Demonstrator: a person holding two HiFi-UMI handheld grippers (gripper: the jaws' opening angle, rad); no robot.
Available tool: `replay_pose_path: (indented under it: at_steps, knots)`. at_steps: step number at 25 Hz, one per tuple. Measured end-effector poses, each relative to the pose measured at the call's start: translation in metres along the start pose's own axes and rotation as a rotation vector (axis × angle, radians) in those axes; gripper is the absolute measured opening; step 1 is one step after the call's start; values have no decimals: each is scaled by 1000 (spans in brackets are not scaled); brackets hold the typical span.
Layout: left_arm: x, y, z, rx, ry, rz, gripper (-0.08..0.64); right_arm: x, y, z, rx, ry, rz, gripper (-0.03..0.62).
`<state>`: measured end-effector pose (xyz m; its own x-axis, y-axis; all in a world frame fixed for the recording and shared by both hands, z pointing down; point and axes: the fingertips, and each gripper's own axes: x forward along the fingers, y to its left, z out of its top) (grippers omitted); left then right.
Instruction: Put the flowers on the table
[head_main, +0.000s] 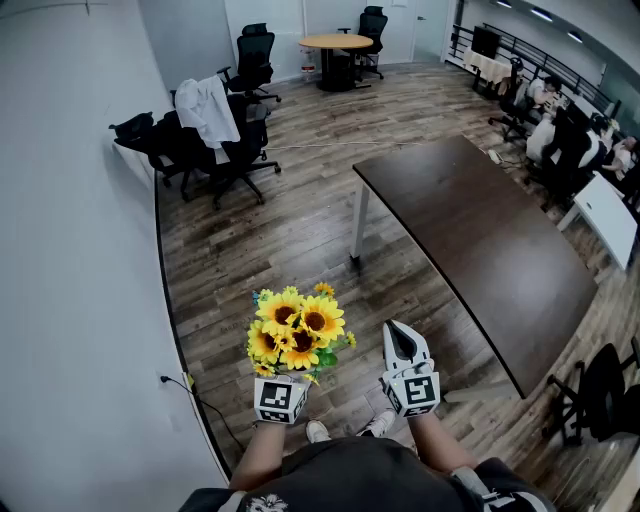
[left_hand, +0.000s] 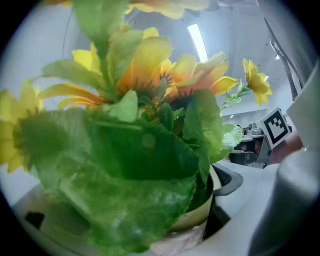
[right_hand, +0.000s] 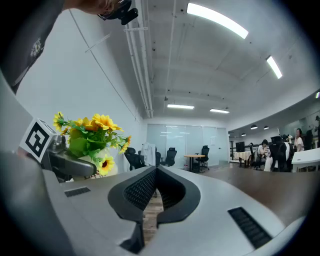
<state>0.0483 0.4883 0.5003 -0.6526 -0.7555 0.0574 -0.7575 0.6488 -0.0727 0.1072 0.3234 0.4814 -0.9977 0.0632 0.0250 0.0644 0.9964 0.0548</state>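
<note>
left gripper (head_main: 284, 378) grasps flowers (head_main: 296, 330) by pot (left_hand: 197, 216); right gripper (head_main: 396, 338) clenched, empty; table (head_main: 480, 240) well apart

Black office chairs (head_main: 250, 62), a round table (head_main: 336, 42), perhaps a white coat (head_main: 207, 110).

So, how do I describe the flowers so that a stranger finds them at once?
Start from the long dark table; left of it, over the wooden floor, the left gripper holds the flowers. They are the only bright yellow thing; the right gripper beside them is empty.
</note>
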Motion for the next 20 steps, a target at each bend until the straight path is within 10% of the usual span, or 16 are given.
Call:
replay_pose_path:
  at_steps: [20]
  knots:
    - [34, -37, 3, -1, -7, -37, 554, -19, -49, -1, 41, -48, -28, 23]
